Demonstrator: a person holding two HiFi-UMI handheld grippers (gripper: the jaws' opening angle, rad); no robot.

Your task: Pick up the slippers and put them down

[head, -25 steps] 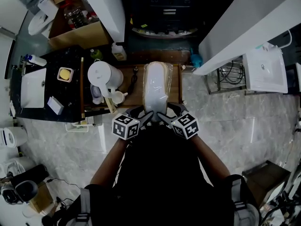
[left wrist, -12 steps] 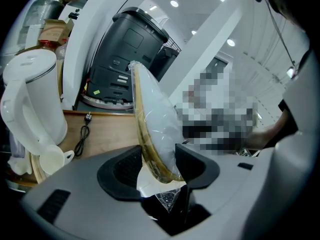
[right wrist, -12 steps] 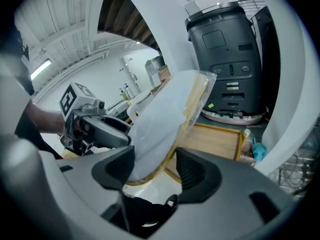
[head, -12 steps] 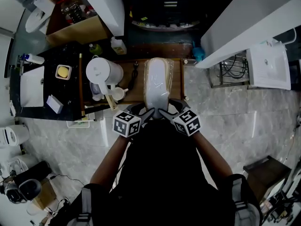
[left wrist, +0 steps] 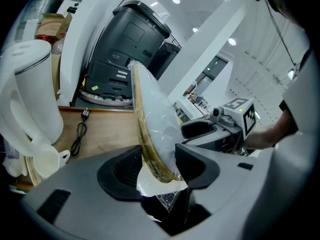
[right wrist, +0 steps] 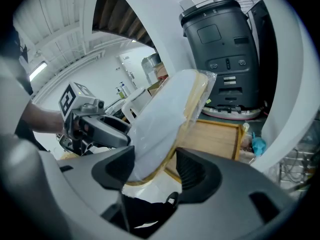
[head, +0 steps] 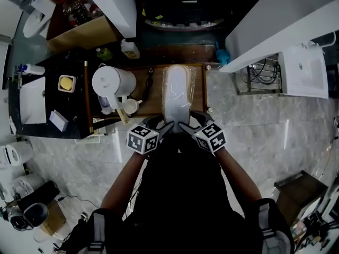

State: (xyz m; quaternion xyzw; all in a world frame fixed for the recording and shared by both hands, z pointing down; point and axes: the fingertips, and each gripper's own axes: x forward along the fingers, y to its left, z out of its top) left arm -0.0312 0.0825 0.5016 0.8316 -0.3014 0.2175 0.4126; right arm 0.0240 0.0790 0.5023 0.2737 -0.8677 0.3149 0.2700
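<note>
Currently the left gripper (left wrist: pixel 157 158) is clamping the wrapped slippers (left wrist: pixel 156 116) at their near end. The right gripper (right wrist: pixel 156 165) is probably clamping too. The pack is hanging tilted beyond the jaws, over the wooden tray (right wrist: pixel 220 134). Pickup done; put-down pending.

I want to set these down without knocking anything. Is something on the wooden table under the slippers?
Nothing visible does. The slippers hang over bare wood of the table. The cable, cup and kettle all sit off to their left, clear of that spot.
</note>
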